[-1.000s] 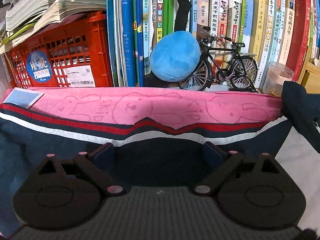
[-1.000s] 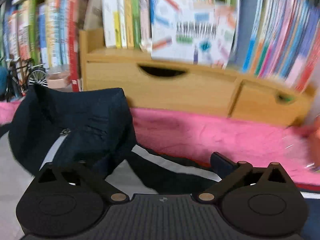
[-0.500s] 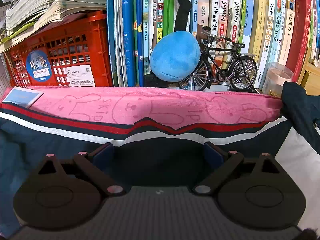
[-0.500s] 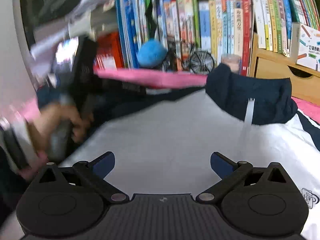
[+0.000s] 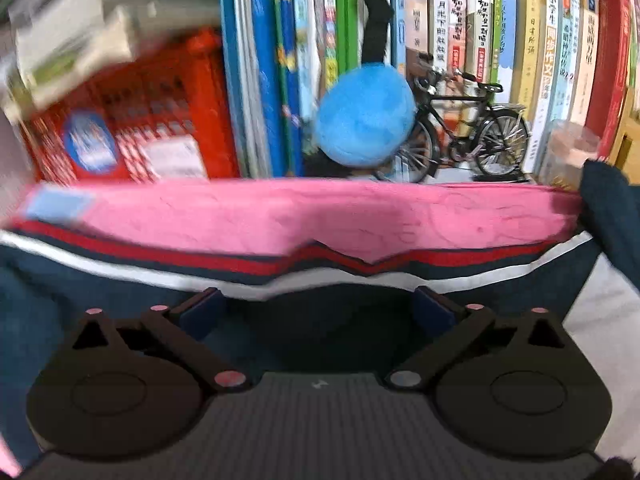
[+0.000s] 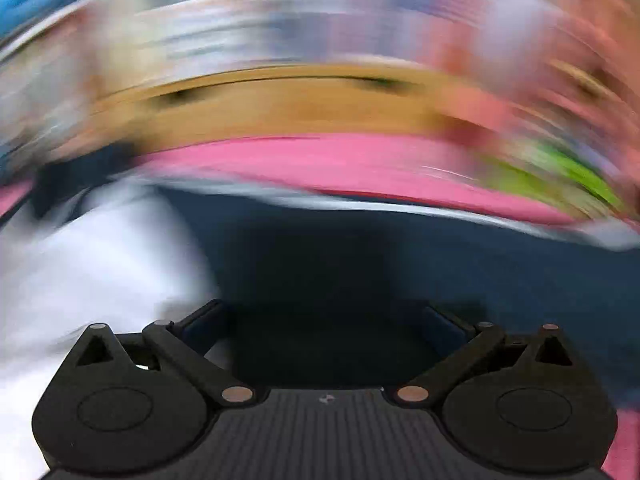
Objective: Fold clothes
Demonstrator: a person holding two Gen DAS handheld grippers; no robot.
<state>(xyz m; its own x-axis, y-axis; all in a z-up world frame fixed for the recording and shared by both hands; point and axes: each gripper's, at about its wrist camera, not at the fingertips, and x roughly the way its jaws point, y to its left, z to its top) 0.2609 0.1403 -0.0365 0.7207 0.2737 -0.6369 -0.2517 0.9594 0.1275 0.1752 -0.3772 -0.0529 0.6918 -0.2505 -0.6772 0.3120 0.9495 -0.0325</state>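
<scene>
A: Both tongs, left (image 5: 316, 304) and right (image 6: 326, 316), stand agape, empty, over the navy jacket (image 5: 120, 280) spread on the pink cloth (image 5: 320, 216).

B: Soft, light fabric, probably; pinch its striped hem (image 5: 240, 258).

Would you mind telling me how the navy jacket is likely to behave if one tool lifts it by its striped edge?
The navy jacket will probably drape limply; its striped edge already buckles. It likely drags across the pink towel, being spread wide.
</scene>
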